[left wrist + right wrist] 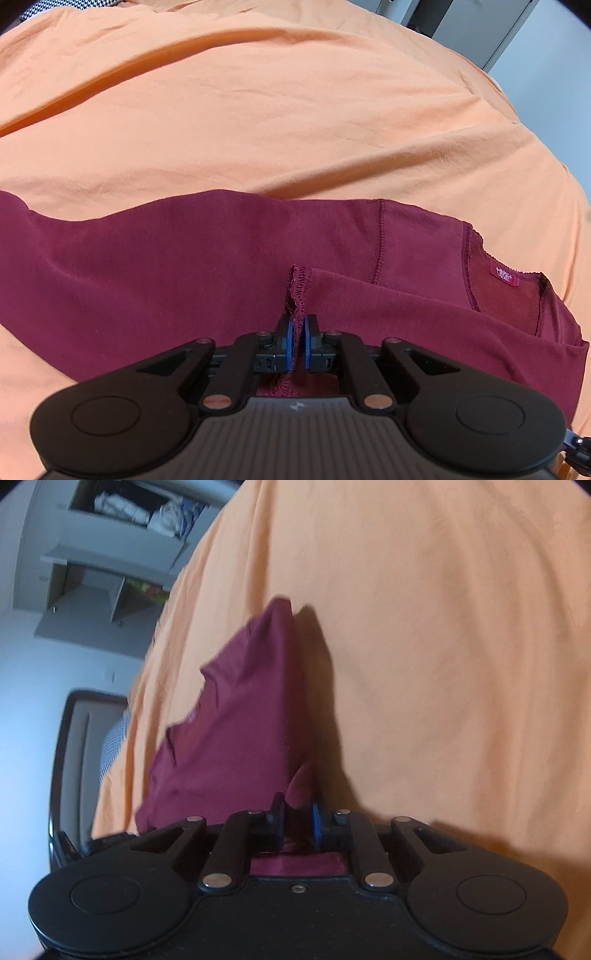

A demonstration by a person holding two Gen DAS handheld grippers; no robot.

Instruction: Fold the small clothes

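One maroon garment (184,266) is counted, spread across the near half of the left wrist view; one red neck label (505,276) is seen on it, far right. One orange bedsheet (258,122) is counted beneath. Two grippers are counted: left gripper (299,332), w/ two blue pads pinched on a stitched hem, & right gripper (298,818), w/ two pads and cloth between them. One shelf unit (110,550) is seen far left in the right wrist view; folded items inside can't be counted.
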